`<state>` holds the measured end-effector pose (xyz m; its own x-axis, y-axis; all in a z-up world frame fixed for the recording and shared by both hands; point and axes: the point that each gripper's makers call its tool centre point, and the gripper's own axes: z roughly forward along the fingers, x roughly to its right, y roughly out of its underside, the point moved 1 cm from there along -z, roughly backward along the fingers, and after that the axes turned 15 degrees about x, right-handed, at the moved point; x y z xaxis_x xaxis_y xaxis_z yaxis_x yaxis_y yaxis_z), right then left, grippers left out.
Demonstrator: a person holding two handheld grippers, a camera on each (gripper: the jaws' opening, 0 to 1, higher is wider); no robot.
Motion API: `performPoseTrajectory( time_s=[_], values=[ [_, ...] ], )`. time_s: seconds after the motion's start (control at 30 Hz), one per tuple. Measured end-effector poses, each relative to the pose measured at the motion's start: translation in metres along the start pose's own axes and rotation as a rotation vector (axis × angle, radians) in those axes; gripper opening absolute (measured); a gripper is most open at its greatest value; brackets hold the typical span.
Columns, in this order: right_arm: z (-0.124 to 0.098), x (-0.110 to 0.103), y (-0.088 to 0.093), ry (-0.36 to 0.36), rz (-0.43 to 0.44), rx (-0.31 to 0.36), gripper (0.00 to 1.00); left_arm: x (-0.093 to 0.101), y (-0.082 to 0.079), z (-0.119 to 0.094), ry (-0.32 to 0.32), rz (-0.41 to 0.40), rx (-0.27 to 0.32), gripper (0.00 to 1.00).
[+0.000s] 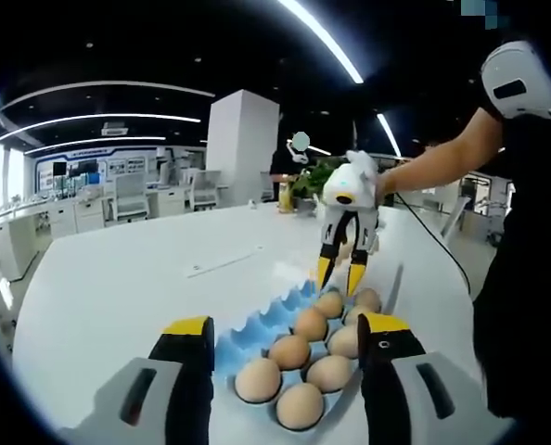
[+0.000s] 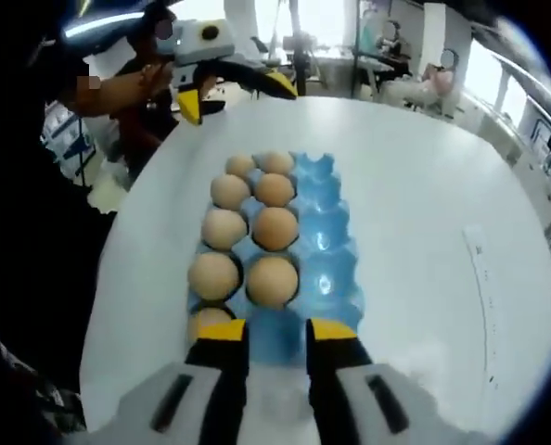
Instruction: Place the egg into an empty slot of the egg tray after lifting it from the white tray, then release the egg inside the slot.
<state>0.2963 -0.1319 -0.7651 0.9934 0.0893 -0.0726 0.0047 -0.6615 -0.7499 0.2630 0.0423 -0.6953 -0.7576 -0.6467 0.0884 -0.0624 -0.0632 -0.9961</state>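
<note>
The white surface (image 2: 424, 232) spread wide under everything, curving away toward an office of desks and a white pillar (image 1: 241, 139); on it lay the blue egg tray (image 2: 326, 232), its one long row of slots bare while the other two rows carried brown eggs; in the left gripper view the same tray (image 1: 257, 329) sat just beyond the left gripper (image 1: 289, 334), whose yellow-tipped fingers (image 1: 187, 326) stood wide apart and held nothing; the right gripper (image 2: 275, 332) hung over the near end of the tray, its fingers (image 2: 222, 332) fairly narrow with only a slim gap between them and nothing gripped there, and seen from the left gripper view it (image 1: 340, 271) pointed down at the tray's far end, carried by a person's hand (image 1: 387, 181); an egg (image 2: 211, 322) lay in a slot just beside the right gripper's finger, partly hidden by it; the nearest egg (image 1: 300, 406) in the left gripper view rested between that gripper's fingers, untouched
</note>
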Motion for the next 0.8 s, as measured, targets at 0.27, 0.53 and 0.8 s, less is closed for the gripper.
performPoseTrajectory(
  time_s=[0.27, 0.53, 0.8],
  values=[
    [-0.027, 0.001, 0.029, 0.063, 0.035, -0.030, 0.15, 0.001, -0.001, 0.001, 0.004, -0.001, 0.002, 0.63],
    [-0.051, -0.007, 0.060, 0.110, 0.086, -0.062, 0.15, 0.002, 0.000, 0.005, 0.012, 0.000, 0.002, 0.63],
    [-0.082, -0.007, 0.088, 0.174, 0.136, -0.092, 0.17, 0.002, 0.000, 0.004, 0.011, 0.004, -0.001, 0.63]
  ],
)
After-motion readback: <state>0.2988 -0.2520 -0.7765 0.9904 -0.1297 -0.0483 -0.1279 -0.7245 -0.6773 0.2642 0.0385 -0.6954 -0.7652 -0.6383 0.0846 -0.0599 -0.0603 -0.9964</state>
